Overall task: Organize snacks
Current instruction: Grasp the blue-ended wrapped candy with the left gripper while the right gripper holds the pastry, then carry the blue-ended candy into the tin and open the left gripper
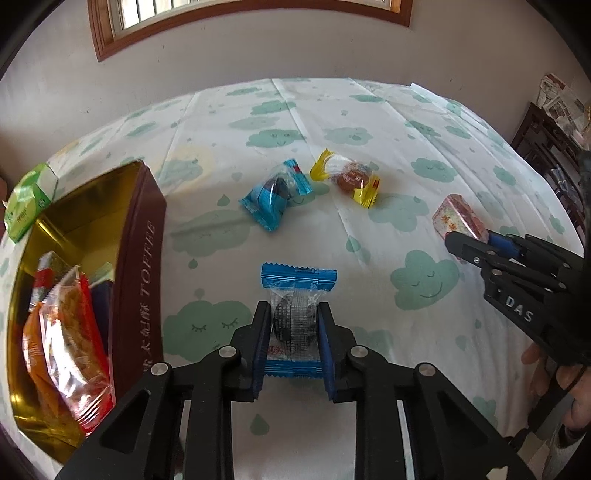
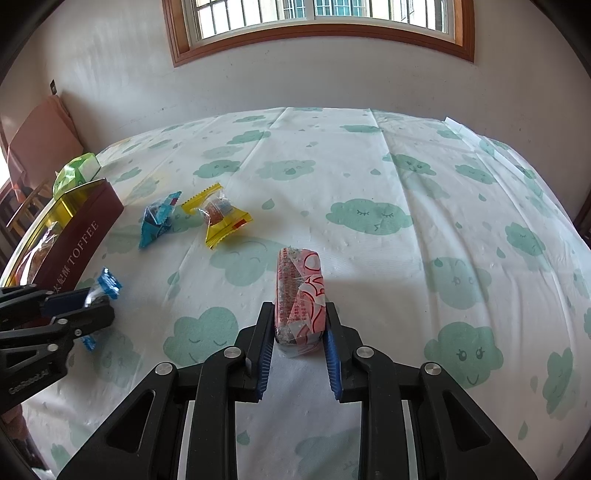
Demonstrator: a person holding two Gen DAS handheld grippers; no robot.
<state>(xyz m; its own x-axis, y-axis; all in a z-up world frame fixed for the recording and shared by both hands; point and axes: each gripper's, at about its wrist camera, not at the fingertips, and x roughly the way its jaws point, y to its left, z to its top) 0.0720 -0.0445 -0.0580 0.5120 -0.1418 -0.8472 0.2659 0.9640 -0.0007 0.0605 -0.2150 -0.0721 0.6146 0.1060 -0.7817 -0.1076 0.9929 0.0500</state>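
Observation:
My left gripper is shut on a blue-wrapped dark round snack, held just above the cloud-print tablecloth; it also shows in the right wrist view. My right gripper is shut on a pink-wrapped snack bar, which also shows in the left wrist view. A maroon TOFFEE tin with a gold inside stands at the left and holds several orange and red packets. A second blue snack and a yellow-wrapped snack lie on the cloth further back.
A green packet lies behind the tin at the table's left edge. The tablecloth stretches back to a wall with a wood-framed window. Dark wooden furniture stands at the right.

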